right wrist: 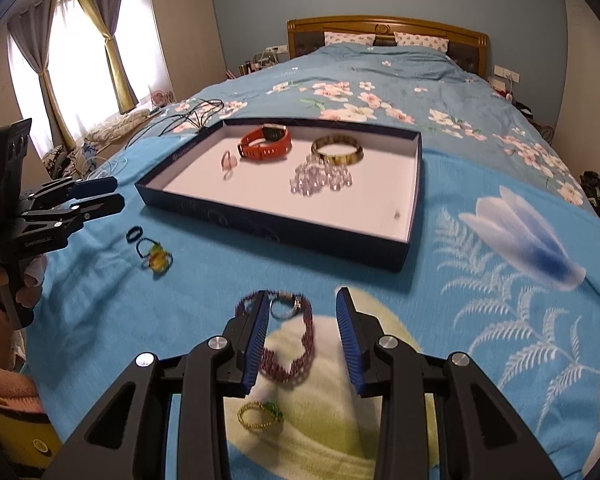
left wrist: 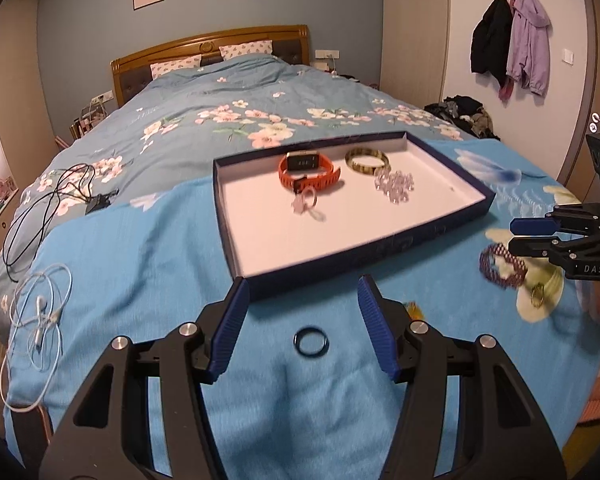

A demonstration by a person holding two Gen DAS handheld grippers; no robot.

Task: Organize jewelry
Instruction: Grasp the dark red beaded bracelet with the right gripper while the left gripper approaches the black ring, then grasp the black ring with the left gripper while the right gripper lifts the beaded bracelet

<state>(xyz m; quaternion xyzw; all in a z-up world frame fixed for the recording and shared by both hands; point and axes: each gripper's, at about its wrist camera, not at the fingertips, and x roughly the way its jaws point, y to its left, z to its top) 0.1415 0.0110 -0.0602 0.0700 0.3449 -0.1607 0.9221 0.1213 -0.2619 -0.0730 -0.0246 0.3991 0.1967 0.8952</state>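
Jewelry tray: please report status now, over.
Left gripper open over black ring. Right gripper open over purple bracelet. Tray holds four pieces. Nothing blocking.

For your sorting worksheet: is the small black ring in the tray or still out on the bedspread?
Out. The black ring lies on the blue bedspread before the tray.

A home bedroom: quilted bed (left wrist: 220, 120), wooden headboard (right wrist: 388, 26), hung coats (left wrist: 512, 44).

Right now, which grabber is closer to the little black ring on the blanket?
Left. The left gripper hovers right at the black ring, open fingers either side. The right gripper is off to the side, over the purple beaded bracelet.
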